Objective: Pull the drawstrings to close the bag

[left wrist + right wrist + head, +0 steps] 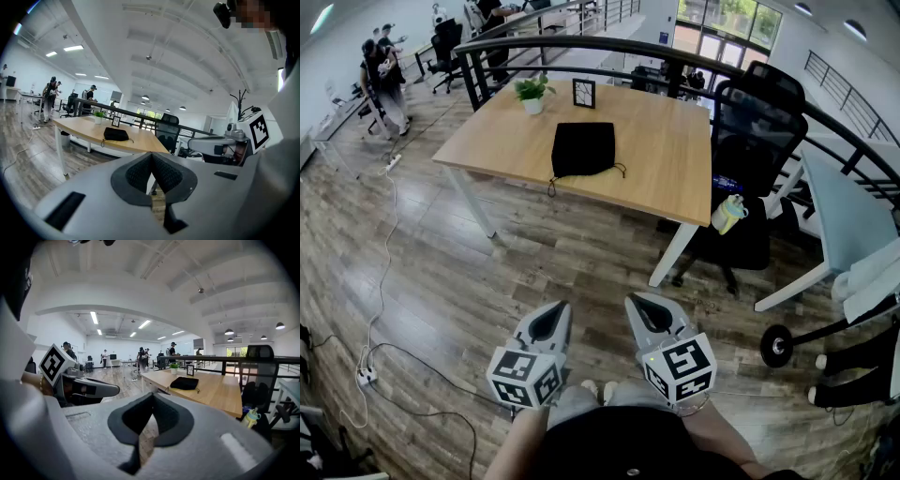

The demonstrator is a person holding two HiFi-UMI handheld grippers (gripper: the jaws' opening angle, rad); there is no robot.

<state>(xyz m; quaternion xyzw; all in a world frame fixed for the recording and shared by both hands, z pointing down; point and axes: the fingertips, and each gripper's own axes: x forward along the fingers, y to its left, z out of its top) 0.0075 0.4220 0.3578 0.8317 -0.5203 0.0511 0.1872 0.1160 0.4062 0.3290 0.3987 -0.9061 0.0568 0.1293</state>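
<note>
**Floor** [441,281]: wood planks. A wide stretch of it lies between you and the work.

**Tabletop** [675,178]: pale wood on white legs, ahead of you and well apart from both claws. You cannot reach it from where you stand.

**Chair** [750,122]: black, at the tabletop's right end.

**Bag** [583,148]: black cloth, lying flat near the middle of the tabletop, towards the edge nearest you. It is roughly square and runs slightly longer away from you. It lies straight ahead, about midway between your two claws, so neither hand is plainly nearer.

**Left claw** [555,314]: held low against your body and pointing forward with a slight downward tilt. Its jaws are together with nothing between them.

**Right claw** [639,307]: just beside the left, in the same pose. Its jaws are together and hold nothing.

**Plant** [532,92] and **picture frame** [583,92]: these stand at the far edge, behind the bag and clear of it.

**Drawstrings** [551,185]: thin black cords that leave the bag's near corners, one on each side, trailing towards you. The mouth likely faces you, so each claw would take the cord on its own side once you have walked up.
</note>
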